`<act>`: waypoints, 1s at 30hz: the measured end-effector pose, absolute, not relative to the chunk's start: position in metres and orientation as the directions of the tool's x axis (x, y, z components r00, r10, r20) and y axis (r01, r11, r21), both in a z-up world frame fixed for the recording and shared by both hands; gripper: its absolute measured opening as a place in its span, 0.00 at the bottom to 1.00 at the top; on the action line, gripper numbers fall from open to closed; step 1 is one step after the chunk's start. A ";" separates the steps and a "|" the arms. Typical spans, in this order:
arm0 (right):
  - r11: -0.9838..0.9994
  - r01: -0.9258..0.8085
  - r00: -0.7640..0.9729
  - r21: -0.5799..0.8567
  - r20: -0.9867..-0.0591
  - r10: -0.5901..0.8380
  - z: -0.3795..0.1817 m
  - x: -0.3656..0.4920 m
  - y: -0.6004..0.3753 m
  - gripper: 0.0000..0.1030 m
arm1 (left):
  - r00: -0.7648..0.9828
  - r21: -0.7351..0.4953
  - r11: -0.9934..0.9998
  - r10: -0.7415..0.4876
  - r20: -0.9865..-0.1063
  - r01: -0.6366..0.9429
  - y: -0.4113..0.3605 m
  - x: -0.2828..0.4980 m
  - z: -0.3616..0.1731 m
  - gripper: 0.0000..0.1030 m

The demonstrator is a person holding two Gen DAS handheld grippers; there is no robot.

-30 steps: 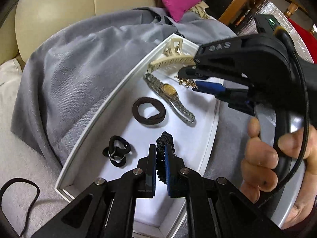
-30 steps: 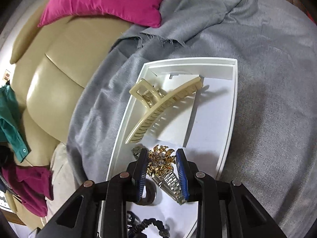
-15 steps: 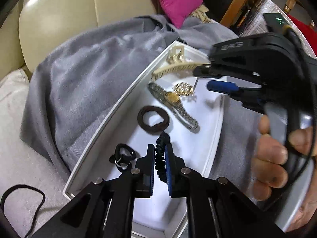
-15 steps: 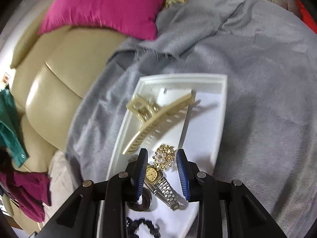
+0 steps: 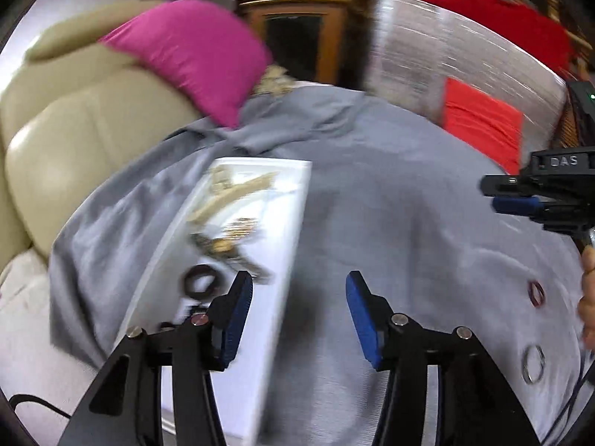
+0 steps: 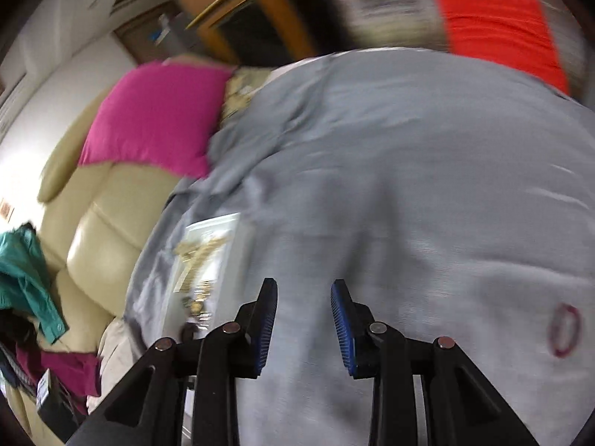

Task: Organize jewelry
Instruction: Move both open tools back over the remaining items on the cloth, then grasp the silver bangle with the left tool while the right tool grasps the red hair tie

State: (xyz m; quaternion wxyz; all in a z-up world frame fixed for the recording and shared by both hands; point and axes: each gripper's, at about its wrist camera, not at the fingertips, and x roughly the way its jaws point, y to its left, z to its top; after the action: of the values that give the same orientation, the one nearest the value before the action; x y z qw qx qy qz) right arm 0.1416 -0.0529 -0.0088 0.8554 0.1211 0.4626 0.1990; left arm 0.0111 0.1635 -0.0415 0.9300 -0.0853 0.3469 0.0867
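A white tray (image 5: 293, 230) lies on a grey cloth (image 5: 390, 223). In it I see a cream hair claw (image 5: 238, 189), a gold brooch and watch (image 5: 227, 241) and a brown ring-shaped hair tie (image 5: 200, 282); all are blurred. My left gripper (image 5: 299, 316) is open and empty, over the tray's right edge. My right gripper (image 6: 304, 321) is open and empty over bare cloth, right of the tray (image 6: 238, 238). It shows at the right edge of the left wrist view (image 5: 520, 197). A dark red ring (image 6: 565, 329) and a silver ring (image 5: 533, 364) lie on the cloth to the right.
A pink cushion (image 5: 193, 55) and a beige sofa (image 5: 55, 137) lie behind the cloth. A red cushion (image 5: 483, 119) sits at the far right. Teal and magenta clothes (image 6: 26, 271) are piled at the left. A black cable (image 5: 33, 403) runs at lower left.
My left gripper has let go of the black scrunchie and opened wide. Both grippers have pulled back from the tray and swung right. The brooch stays in the tray.
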 end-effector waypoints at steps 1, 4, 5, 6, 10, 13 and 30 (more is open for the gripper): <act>0.895 -0.206 0.505 0.396 -0.740 0.444 -0.007 0.138 -0.073 0.32 | 0.749 -0.088 0.978 0.088 -0.657 -0.191 0.152 0.012 -0.040 0.52; 0.902 -0.117 0.546 0.416 -0.731 0.408 -0.008 0.123 -0.145 0.34 | 0.757 -0.044 0.993 0.053 -0.651 -0.108 0.115 0.015 -0.039 0.52; 0.902 -0.097 0.555 0.420 -0.730 0.399 -0.009 0.121 -0.160 0.35 | 0.759 -0.035 0.996 0.041 -0.650 -0.084 0.104 0.015 -0.039 0.53; 0.901 -0.066 0.565 0.429 -0.728 0.388 -0.012 0.116 -0.182 0.38 | 0.759 -0.024 0.998 0.029 -0.650 -0.059 0.091 0.016 -0.039 0.53; 0.882 0.053 0.592 0.468 -0.726 0.350 -0.031 0.101 -0.255 0.43 | 0.753 0.002 0.999 -0.033 -0.658 0.046 0.039 0.020 -0.042 0.56; 0.858 0.103 0.600 0.503 -0.719 0.350 -0.046 0.095 -0.288 0.43 | 0.731 -0.006 0.993 -0.093 -0.676 0.120 0.007 0.021 -0.047 0.56; 0.810 0.129 0.573 0.572 -0.710 0.409 -0.095 0.109 -0.327 0.43 | 0.561 -0.044 0.952 -0.216 -0.799 0.304 -0.094 0.041 -0.099 0.56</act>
State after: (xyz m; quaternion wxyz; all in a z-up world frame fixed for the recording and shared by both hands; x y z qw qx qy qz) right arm 0.1087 -0.3265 -0.0950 0.8359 0.2964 0.4543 0.0837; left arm 0.0411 -0.0940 -0.0988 0.8821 0.0495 0.4446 -0.1475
